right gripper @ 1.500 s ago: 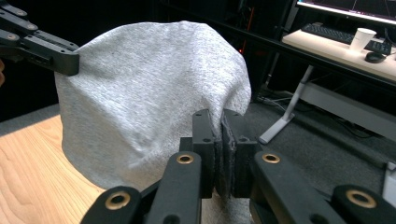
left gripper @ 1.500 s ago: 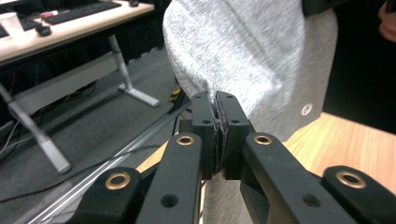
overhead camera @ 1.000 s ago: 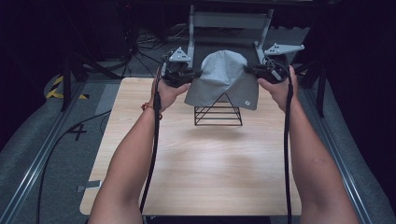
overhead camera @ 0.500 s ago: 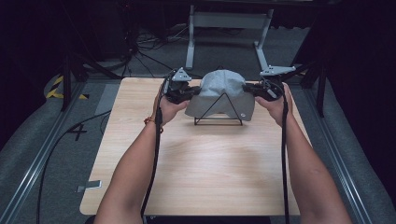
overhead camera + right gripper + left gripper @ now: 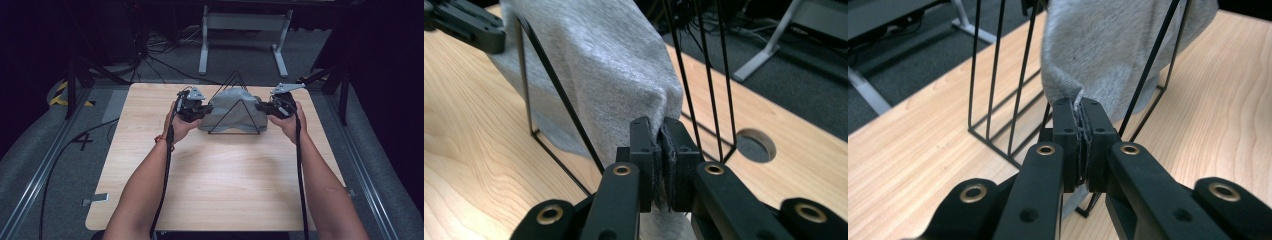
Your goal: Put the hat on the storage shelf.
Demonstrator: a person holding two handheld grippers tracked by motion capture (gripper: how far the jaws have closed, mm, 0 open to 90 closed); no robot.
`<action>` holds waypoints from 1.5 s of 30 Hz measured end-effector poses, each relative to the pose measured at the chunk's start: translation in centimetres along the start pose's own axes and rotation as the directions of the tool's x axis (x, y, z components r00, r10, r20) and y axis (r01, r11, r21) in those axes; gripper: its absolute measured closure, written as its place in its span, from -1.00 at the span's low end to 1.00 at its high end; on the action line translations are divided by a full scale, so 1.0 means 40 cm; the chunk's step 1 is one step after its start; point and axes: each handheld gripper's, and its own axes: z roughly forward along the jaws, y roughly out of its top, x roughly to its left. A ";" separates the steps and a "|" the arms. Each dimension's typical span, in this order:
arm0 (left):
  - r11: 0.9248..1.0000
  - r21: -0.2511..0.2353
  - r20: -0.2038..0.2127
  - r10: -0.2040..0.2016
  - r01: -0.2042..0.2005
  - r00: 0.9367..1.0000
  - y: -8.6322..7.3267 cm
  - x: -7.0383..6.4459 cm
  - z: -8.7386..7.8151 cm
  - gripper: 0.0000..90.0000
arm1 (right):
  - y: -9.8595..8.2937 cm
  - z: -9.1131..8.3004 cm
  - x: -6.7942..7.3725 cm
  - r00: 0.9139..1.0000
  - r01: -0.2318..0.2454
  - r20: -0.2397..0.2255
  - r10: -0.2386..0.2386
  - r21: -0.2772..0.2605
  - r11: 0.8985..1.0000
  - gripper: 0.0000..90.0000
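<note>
I hold a gripper in each hand over the far half of the table (image 5: 215, 175), one at each end of a grey cloth (image 5: 232, 107). My left gripper (image 5: 199, 109) is clamped on the cloth's left edge — in the left gripper view the jaws are pressed together with a thin fold of the fabric (image 5: 1103, 50) pinched between the pads. My right gripper (image 5: 262, 107) is clamped on the right edge in the same way; in the right gripper view the jaws close on a bunched corner of the cloth (image 5: 609, 65).

The cloth is draped over a black wire rack (image 5: 235, 127) with triangular frames, which stands on the table between my two grippers. One frame's peak rises above the cloth at the back, and another frame stands in front of it. In the left gripper view the rack's thin bars (image 5: 998, 75) cross in front of and beside the fabric — the cloth hangs within them. In the right gripper view a round hole (image 5: 751, 145) in the tabletop lies just beyond the rack (image 5: 704, 75).
</note>
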 end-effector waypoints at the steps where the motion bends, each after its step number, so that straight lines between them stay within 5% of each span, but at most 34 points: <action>1: 1.000 0.004 -0.001 -0.003 0.003 1.000 -0.003 -0.001 0.002 0.94 | -0.004 0.002 0.000 1.000 -0.005 0.001 0.005 0.004 1.000 0.89; 8: 1.000 0.005 -0.013 -0.006 0.006 1.000 -0.021 0.001 -0.007 0.88 | -0.022 0.006 0.002 1.000 -0.009 0.023 0.009 0.018 1.000 0.85; 12: 1.000 -0.020 -0.028 0.000 0.000 1.000 -0.019 0.004 -0.048 0.75 | -0.015 -0.020 0.002 0.999 0.002 0.052 -0.002 0.002 1.000 0.72; 22: 0.998 0.018 -0.076 0.054 -0.053 0.996 -0.050 -0.014 -0.151 0.52 | -0.023 -0.101 0.015 0.997 0.030 0.075 -0.031 0.004 1.000 0.49; 26: 0.994 0.055 -0.111 0.096 -0.090 0.989 -0.088 -0.035 -0.211 0.41 | -0.053 -0.144 0.034 0.996 0.054 0.074 -0.055 0.018 0.998 0.42; 34: 0.988 0.113 -0.115 0.119 -0.106 0.986 -0.155 -0.060 -0.278 0.32 | -0.116 -0.200 0.050 0.995 0.071 0.072 -0.074 0.044 0.997 0.33; 39: 0.980 0.156 -0.125 0.143 -0.123 0.982 -0.197 -0.076 -0.304 0.24 | -0.162 -0.229 0.060 0.994 0.076 0.073 -0.081 0.063 0.995 0.27; 45: 0.973 0.200 -0.107 0.138 -0.114 0.985 -0.258 -0.103 -0.319 0.10 | -0.224 -0.258 0.071 0.994 0.067 0.079 -0.074 0.088 0.994 0.19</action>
